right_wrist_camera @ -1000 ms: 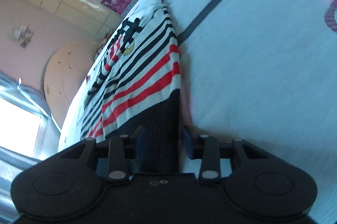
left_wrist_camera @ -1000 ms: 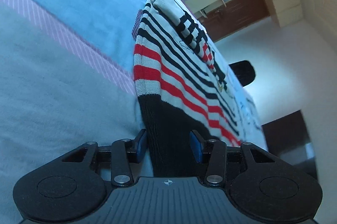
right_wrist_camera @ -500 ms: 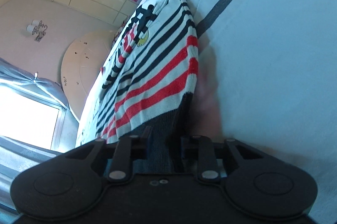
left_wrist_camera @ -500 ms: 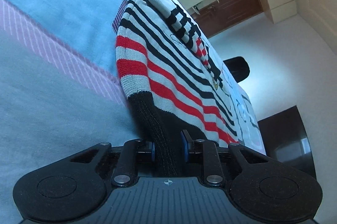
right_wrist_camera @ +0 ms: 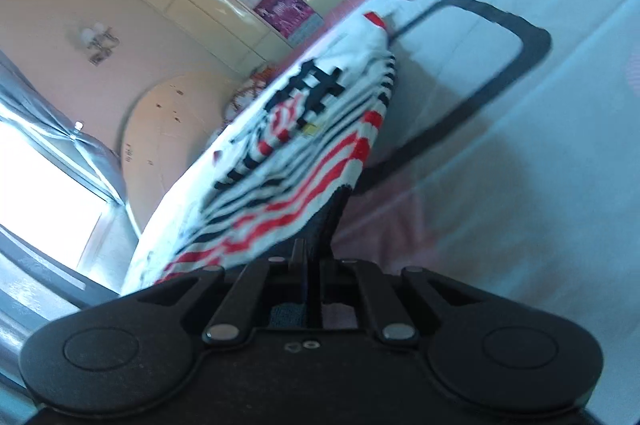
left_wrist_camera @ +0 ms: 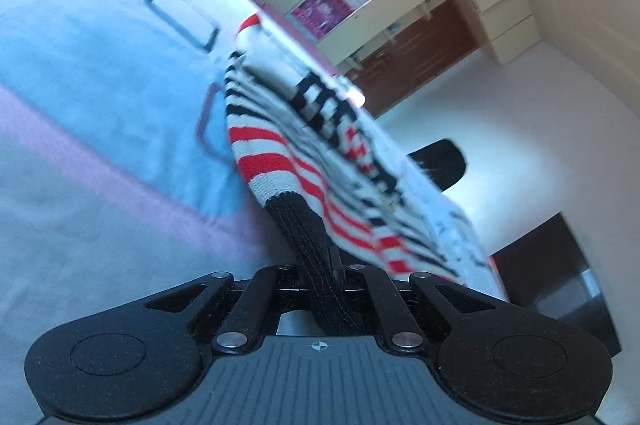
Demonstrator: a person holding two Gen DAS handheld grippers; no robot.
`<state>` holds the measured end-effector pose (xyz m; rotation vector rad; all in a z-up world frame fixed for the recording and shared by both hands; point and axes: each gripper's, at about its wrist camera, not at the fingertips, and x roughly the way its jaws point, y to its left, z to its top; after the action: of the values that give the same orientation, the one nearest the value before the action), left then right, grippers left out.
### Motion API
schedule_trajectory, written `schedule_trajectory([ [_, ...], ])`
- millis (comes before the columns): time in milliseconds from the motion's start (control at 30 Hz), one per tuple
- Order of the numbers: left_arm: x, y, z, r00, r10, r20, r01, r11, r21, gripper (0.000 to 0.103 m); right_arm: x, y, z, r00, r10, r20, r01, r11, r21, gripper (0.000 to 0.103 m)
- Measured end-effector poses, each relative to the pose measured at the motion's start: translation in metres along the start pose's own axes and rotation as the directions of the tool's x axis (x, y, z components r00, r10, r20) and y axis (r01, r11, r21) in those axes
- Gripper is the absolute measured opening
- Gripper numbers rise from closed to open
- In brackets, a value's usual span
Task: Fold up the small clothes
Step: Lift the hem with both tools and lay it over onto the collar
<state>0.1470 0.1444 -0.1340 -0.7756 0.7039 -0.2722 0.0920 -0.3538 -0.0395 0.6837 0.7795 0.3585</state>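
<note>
Sweater (left_wrist_camera: 320,161) lies on the bed (left_wrist_camera: 88,105), its black hem pinched at one corner by the left hand-held gripper (left_wrist_camera: 326,265) and at the other by the right hand-held gripper (right_wrist_camera: 310,257). The step looks like lifting the hem for a first fold; next, both corners must travel evenly toward the collar. A second ago both jaws stood apart around the flat hem; now they are clamped and the hem has risen.

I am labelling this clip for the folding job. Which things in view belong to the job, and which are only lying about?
Belong to the job:
- striped sweater, black hem pinched at two corners
- left claw, shut on the hem
- right claw, shut on the hem
- bedsheet under the sweater

Only lying about:
- wardrobe with pink posters
- round wooden board
- black chair
</note>
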Motion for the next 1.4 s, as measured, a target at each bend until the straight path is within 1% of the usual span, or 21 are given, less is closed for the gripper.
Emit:
schedule_trajectory([
  [67,0.013,0.018,-0.010,0.997,0.061,-0.041,-0.062,0.998,-0.019,0.003,0.018,-0.023,-0.008,0.997,-0.062,-0.055,0.064,0.997,0.044,0.005],
  [100,0.017,0.026,-0.014,0.997,0.063,-0.044,-0.065,0.997,-0.041,0.003,0.026,-0.034,-0.013,0.994,-0.078,-0.078,0.084,0.994,0.073,0.005],
  [133,0.017,0.030,-0.016,0.999,0.044,-0.027,-0.046,0.997,-0.068,0.003,0.026,-0.042,-0.016,0.997,-0.046,-0.058,0.052,0.992,0.114,0.005],
  [167,0.016,0.030,-0.016,0.999,0.044,-0.024,-0.046,0.996,-0.075,0.003,0.024,-0.042,-0.017,0.998,-0.042,-0.052,0.049,0.991,0.129,0.005],
  [300,0.013,0.026,-0.011,0.999,0.042,-0.011,-0.043,0.996,-0.081,0.003,0.020,-0.031,-0.013,0.998,-0.052,-0.033,0.054,0.995,0.083,0.005],
  [333,0.011,0.024,-0.008,1.000,0.030,0.007,-0.029,0.995,-0.092,0.003,0.018,-0.029,-0.010,0.999,-0.048,-0.021,0.049,0.995,0.083,0.005],
  [400,0.008,0.015,0.001,0.999,0.013,0.045,-0.009,0.996,-0.084,0.003,0.014,-0.019,0.001,0.999,-0.039,0.007,0.038,0.997,0.061,0.005],
  [533,0.009,-0.007,0.032,0.994,-0.014,0.105,0.017,0.999,-0.030,0.003,0.012,0.004,0.029,0.998,-0.018,0.059,0.019,1.000,-0.011,0.005],
  [667,0.019,-0.032,0.071,0.987,-0.055,0.153,0.050,0.998,0.038,0.003,0.020,0.027,0.068,0.994,-0.016,0.107,0.027,0.994,-0.103,0.005],
  [733,0.031,-0.043,0.093,0.983,-0.059,0.171,0.049,0.997,0.063,0.003,0.027,0.034,0.089,0.992,-0.015,0.122,0.031,0.991,-0.133,0.005],
  [833,0.052,-0.052,0.125,0.980,-0.063,0.191,0.051,0.996,0.066,0.003,0.041,0.042,0.121,0.990,-0.002,0.139,0.025,0.986,-0.166,0.005],
  [1033,0.102,-0.067,0.186,0.975,-0.063,0.212,0.045,0.995,0.092,0.003,0.087,0.049,0.190,0.991,0.009,0.135,0.019,0.977,-0.210,0.005],
  [1133,0.131,-0.067,0.213,0.980,-0.039,0.196,0.023,0.996,0.087,0.003,0.118,0.044,0.222,0.994,0.009,0.106,0.013,0.979,-0.205,0.005],
  [1233,0.167,-0.059,0.235,0.987,0.016,0.161,-0.030,0.996,0.084,0.004,0.156,0.031,0.250,0.997,0.016,0.070,-0.003,0.983,-0.185,0.005],
  [1400,0.218,-0.040,0.253,0.989,0.097,0.108,-0.105,0.992,0.066,0.004,0.217,0.005,0.280,1.000,0.026,0.005,-0.026,0.994,-0.110,0.005],
])
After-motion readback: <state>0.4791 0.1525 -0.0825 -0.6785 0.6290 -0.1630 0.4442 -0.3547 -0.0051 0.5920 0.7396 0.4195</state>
